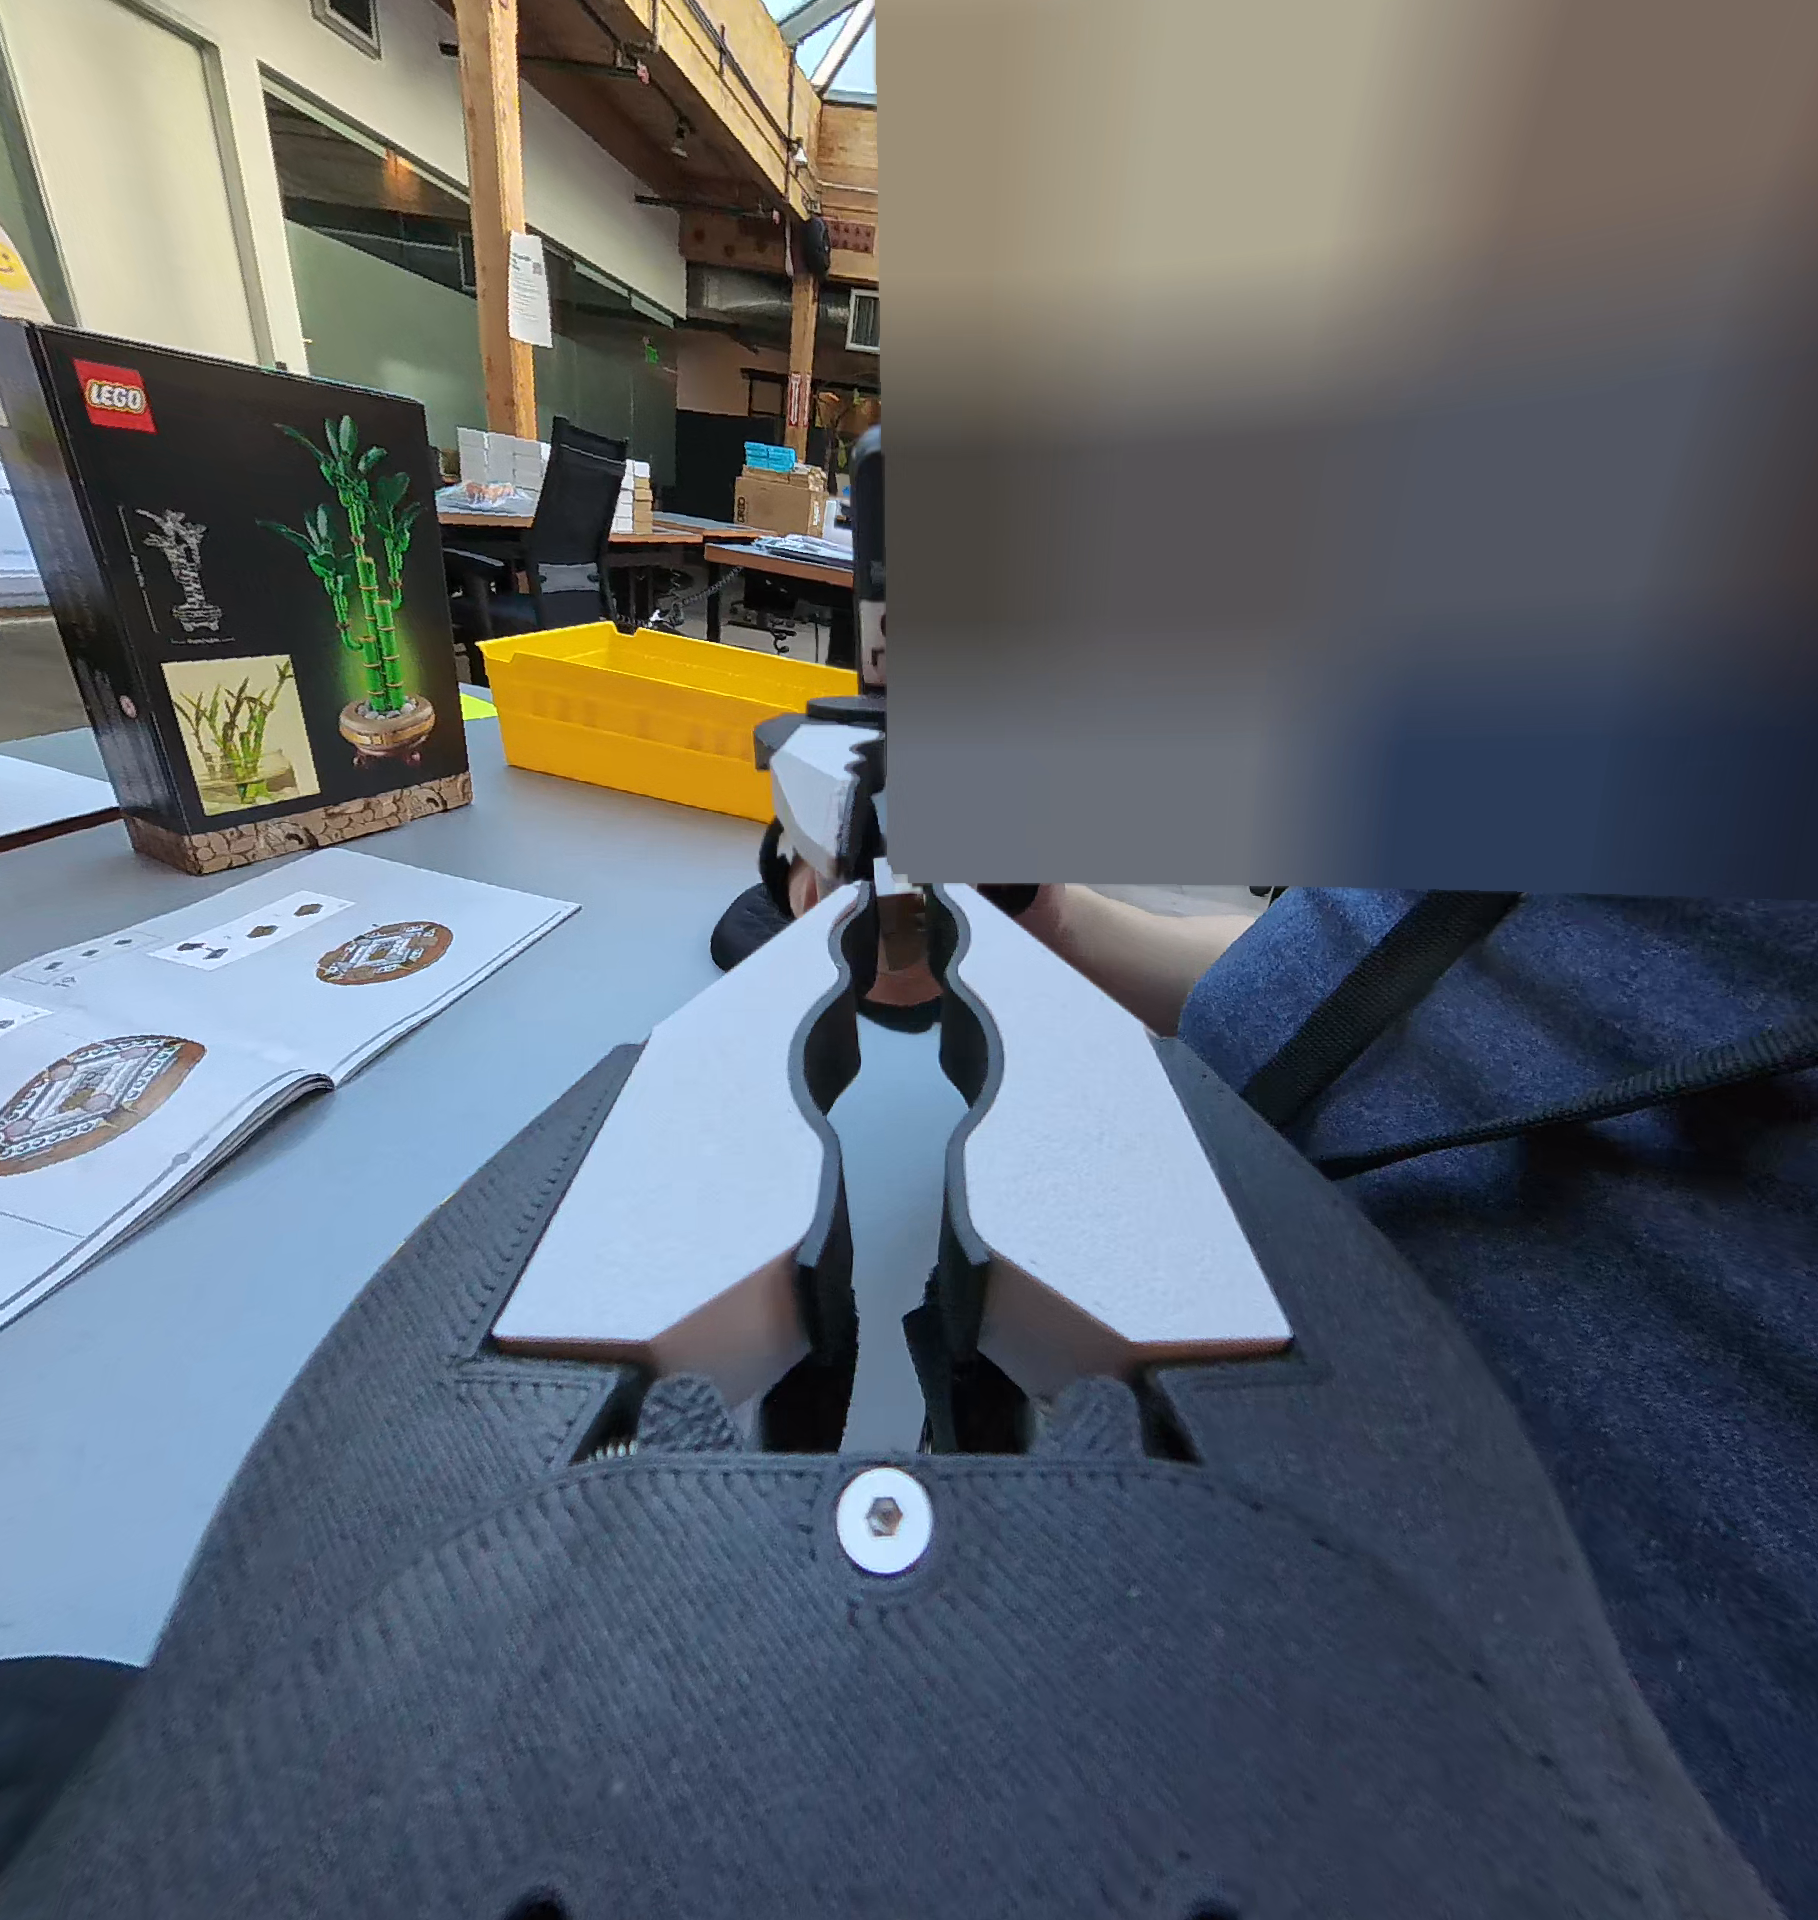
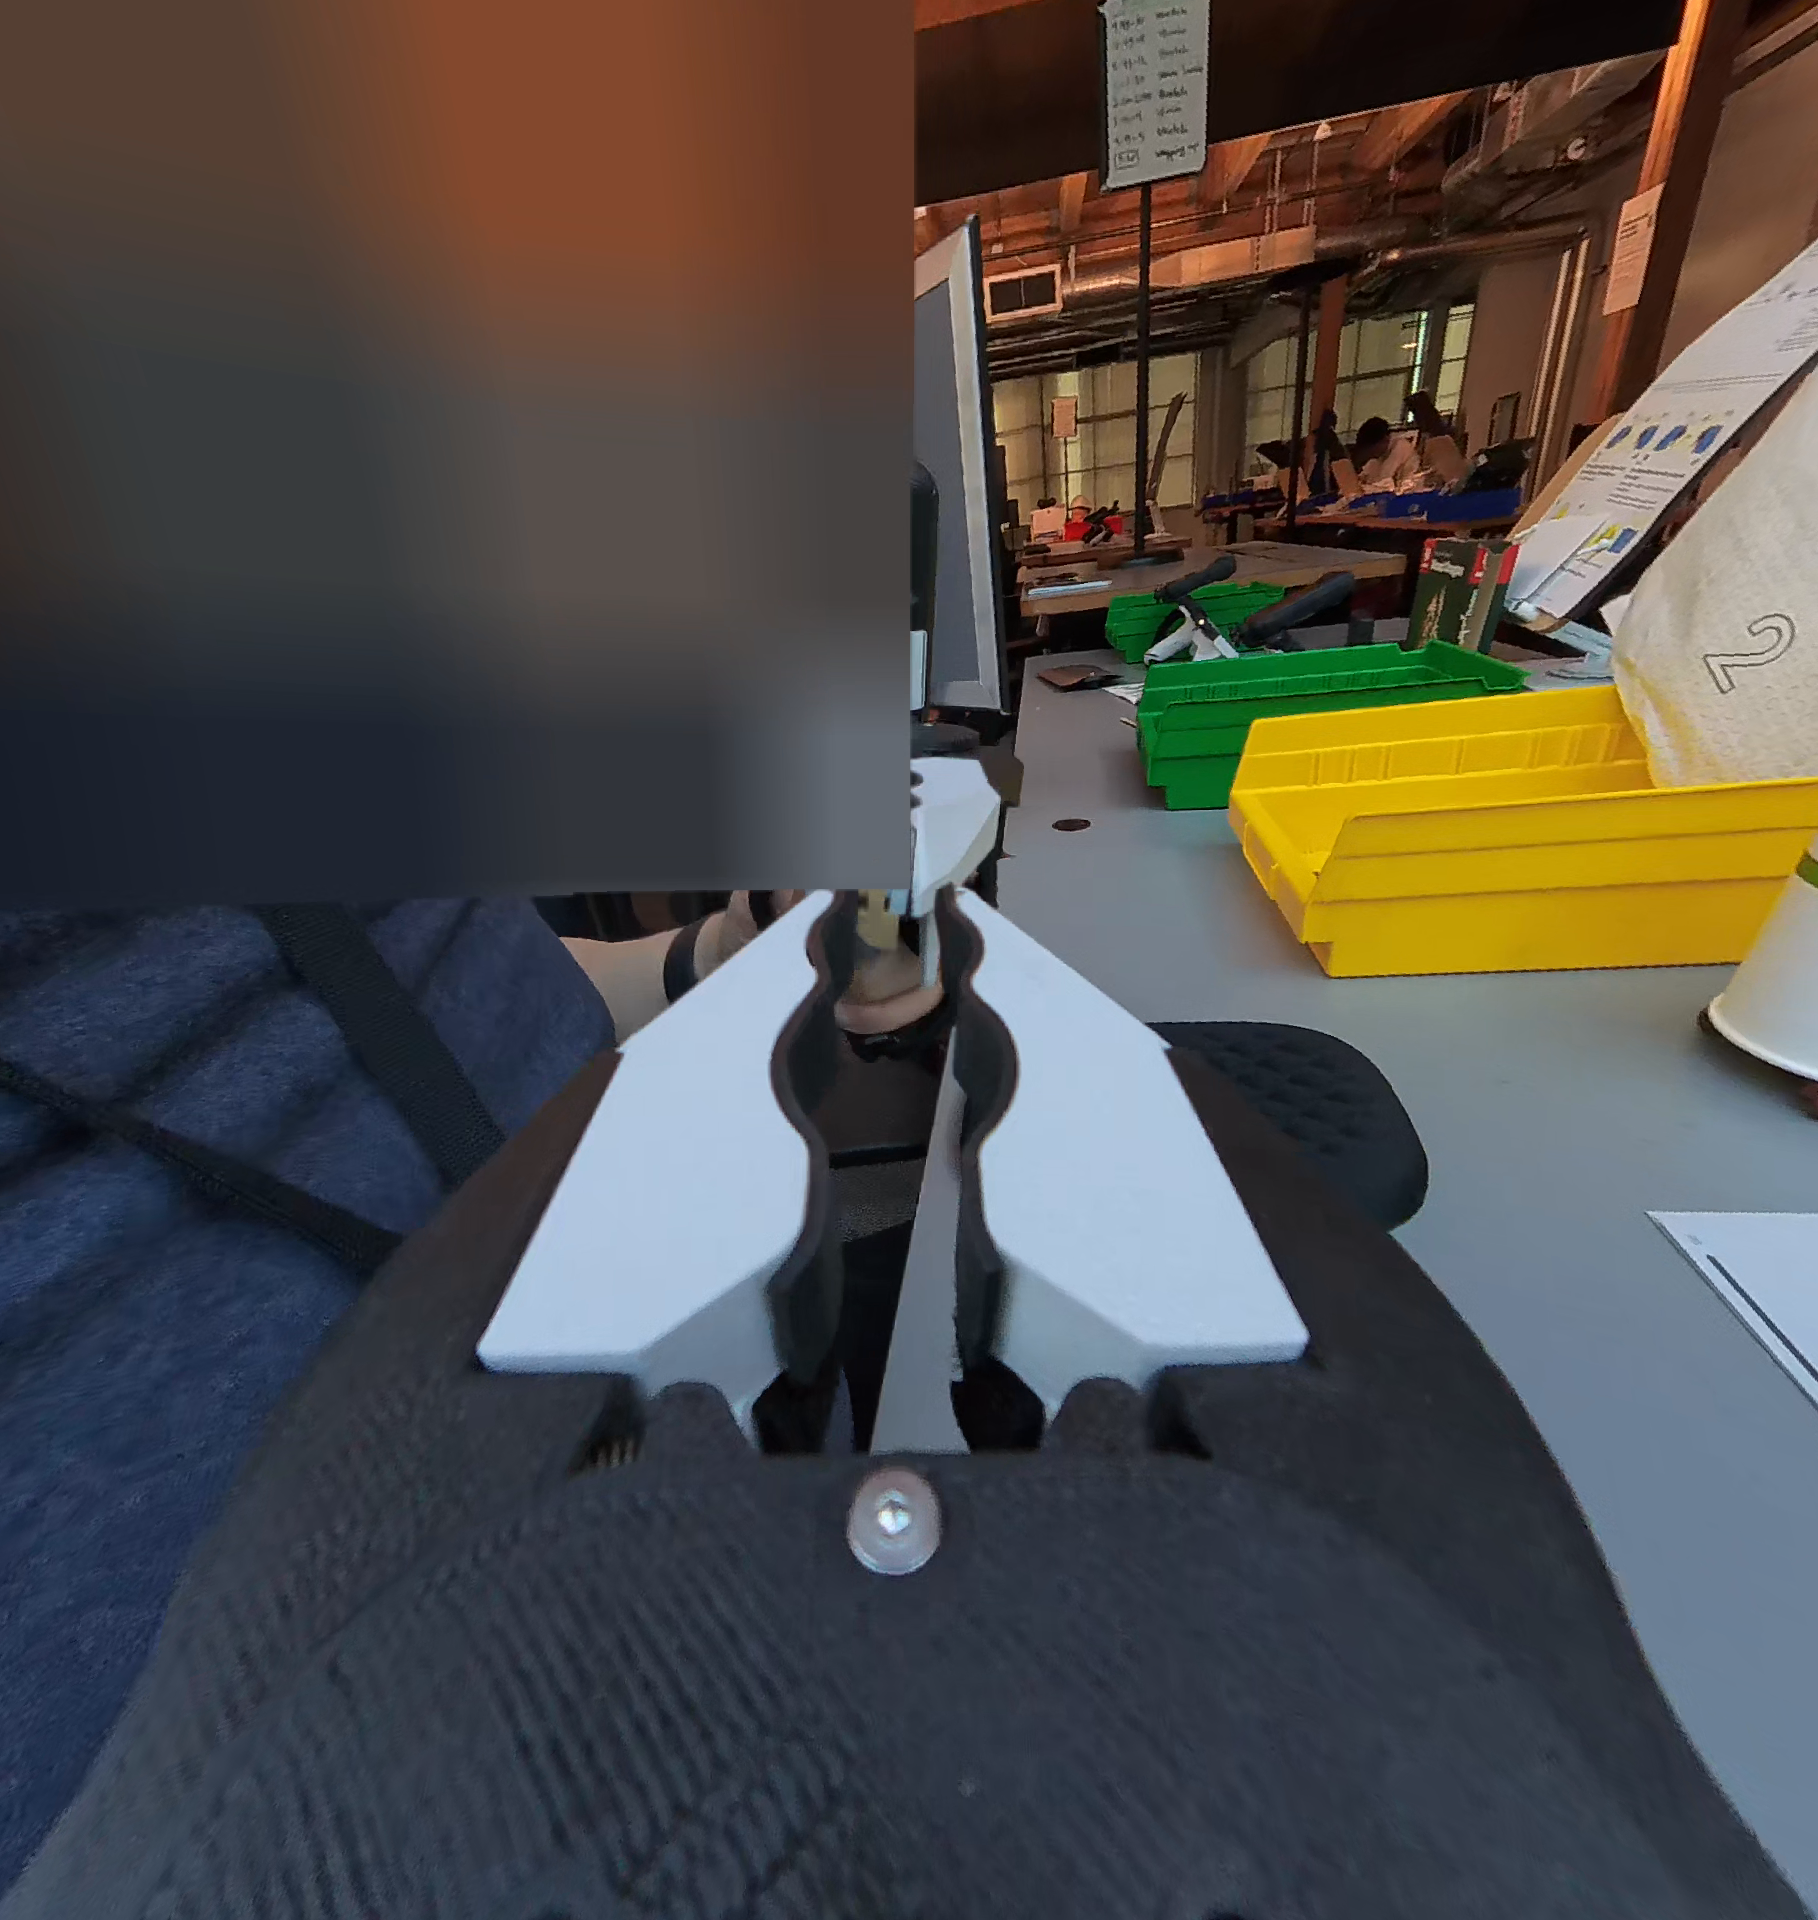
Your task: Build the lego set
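My two grippers meet tip to tip above the grey table (image 1: 593, 862), in front of a person in a blue top (image 1: 1611, 1299). My left gripper (image 1: 897, 891) has its jaws nearly together on a small white Lego piece (image 1: 892, 883). The right gripper (image 1: 822, 800) comes down onto it from above left. In the right wrist view my right gripper (image 2: 889, 906) is closed on a small tan Lego piece (image 2: 877, 923), with the left gripper (image 2: 952, 831) touching it from above. The pieces are tiny and mostly hidden.
A Lego box (image 1: 261, 613) stands at the left, with an open instruction booklet (image 1: 261, 997) in front of it and a yellow bin (image 1: 656, 727) behind. The right view shows a yellow bin (image 2: 1507, 842), a green bin (image 2: 1300, 707), an upturned paper cup (image 2: 1809, 935) and a white bag (image 2: 1767, 623). My left and right fingertips are right by each other.
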A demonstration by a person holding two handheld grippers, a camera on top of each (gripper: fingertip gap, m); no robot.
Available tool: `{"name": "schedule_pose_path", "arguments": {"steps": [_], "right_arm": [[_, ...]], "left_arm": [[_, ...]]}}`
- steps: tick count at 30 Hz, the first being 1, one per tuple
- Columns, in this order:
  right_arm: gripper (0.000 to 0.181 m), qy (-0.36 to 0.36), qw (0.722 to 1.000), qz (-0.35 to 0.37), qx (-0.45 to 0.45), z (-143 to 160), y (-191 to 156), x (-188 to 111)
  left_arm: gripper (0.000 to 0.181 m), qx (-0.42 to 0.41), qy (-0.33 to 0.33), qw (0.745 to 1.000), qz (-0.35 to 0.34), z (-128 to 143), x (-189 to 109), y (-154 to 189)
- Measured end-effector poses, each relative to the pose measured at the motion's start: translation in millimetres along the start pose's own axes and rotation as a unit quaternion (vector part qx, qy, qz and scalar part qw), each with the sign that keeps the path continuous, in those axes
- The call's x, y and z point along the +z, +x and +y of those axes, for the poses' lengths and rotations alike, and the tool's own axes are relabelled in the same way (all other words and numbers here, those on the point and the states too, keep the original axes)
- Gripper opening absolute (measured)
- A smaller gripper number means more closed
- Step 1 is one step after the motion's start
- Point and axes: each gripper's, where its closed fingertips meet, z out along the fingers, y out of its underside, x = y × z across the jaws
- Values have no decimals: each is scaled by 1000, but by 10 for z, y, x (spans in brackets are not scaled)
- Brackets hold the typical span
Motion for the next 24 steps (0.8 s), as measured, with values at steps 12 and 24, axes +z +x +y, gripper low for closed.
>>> {"name": "schedule_pose_path", "arguments": {"steps": [12, 24], "right_arm": [[9, -25, 997, -56, 56, 18, -58, 20], [5, -28, 997, -57, 49, 34, -48, 27]], "left_arm": [[7, 16, -12, 1000, 3, 44, 37, 46], [7, 18, -20, 1000, -1, 61, 28, 34]]}}
